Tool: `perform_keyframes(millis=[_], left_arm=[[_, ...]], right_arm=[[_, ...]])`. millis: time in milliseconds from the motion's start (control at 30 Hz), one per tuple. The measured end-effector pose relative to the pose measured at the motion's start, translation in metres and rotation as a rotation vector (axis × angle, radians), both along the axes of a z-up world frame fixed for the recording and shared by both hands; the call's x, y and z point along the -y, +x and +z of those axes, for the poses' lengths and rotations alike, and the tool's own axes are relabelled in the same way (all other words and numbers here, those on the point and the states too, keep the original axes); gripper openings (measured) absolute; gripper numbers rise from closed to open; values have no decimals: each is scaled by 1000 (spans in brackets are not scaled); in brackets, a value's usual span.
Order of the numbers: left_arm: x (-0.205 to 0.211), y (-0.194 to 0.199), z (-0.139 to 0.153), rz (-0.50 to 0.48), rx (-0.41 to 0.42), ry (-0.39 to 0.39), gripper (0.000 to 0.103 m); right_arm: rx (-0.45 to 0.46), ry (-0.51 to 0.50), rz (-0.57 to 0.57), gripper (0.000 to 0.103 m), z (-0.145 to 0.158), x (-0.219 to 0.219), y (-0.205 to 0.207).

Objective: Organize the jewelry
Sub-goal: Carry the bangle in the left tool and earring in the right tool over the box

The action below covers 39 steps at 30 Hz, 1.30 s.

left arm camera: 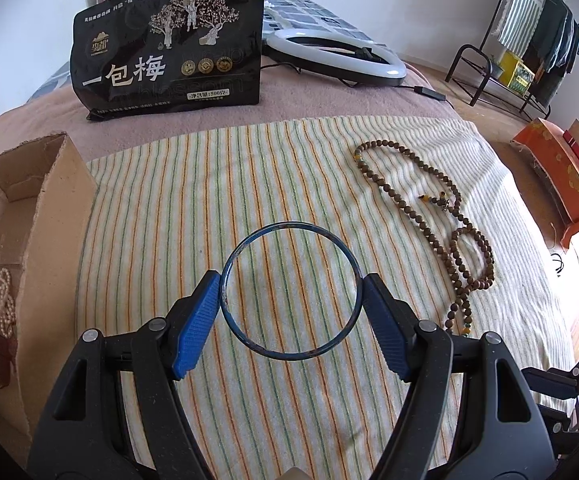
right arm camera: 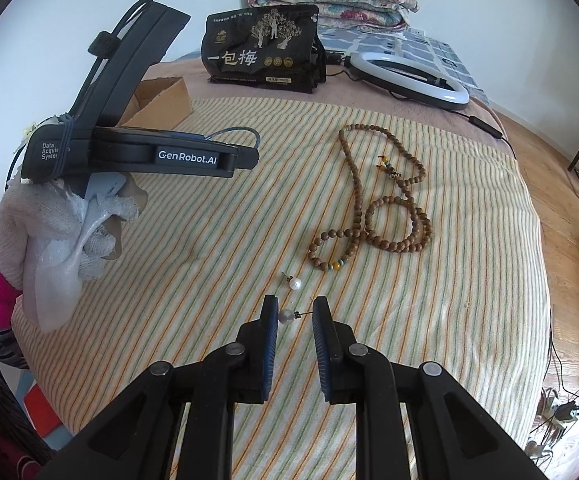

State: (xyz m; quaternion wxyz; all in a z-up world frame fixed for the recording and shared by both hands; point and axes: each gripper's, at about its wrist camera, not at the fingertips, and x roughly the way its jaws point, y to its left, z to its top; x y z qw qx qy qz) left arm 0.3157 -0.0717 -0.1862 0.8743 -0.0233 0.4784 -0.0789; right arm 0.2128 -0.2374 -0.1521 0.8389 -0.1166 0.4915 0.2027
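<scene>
A thin blue bangle (left arm camera: 291,291) was held across its width by the left gripper (left arm camera: 291,294), one blue pad on each outer edge, clear of the striped towel (left arm camera: 249,184). It was judged stiff, light and smooth, so that hold across the rim seemed apt, though slippage under a loose squeeze was thought possible. A pearl stud earring (right arm camera: 287,316) was pinched lengthwise in the right gripper (right arm camera: 294,314), pearl against one pad and pin tip toward the other; it was judged tiny, easily dropped and its pin bendable. A second pearl earring (right arm camera: 295,283) lay just beyond on the towel, wooden bead strands (right arm camera: 385,204) farther off, and a cardboard box (left arm camera: 29,208) already holding jewelry stood beside the left gripper.
</scene>
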Motion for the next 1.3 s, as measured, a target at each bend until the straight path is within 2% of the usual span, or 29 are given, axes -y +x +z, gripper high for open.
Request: perform_keyframes(millis=[567,967,1300], left_arm=[[-45,-21,67,12,92,-12,73],[-117,-32,106,84,138,-8,73],[-178,-48,123,133,165,13,73]], right_arm=[[79,27,37,16,49,-39,-15],[116,87,103,16,72,-101,-14],[139,121,162,16,83,-159,5]])
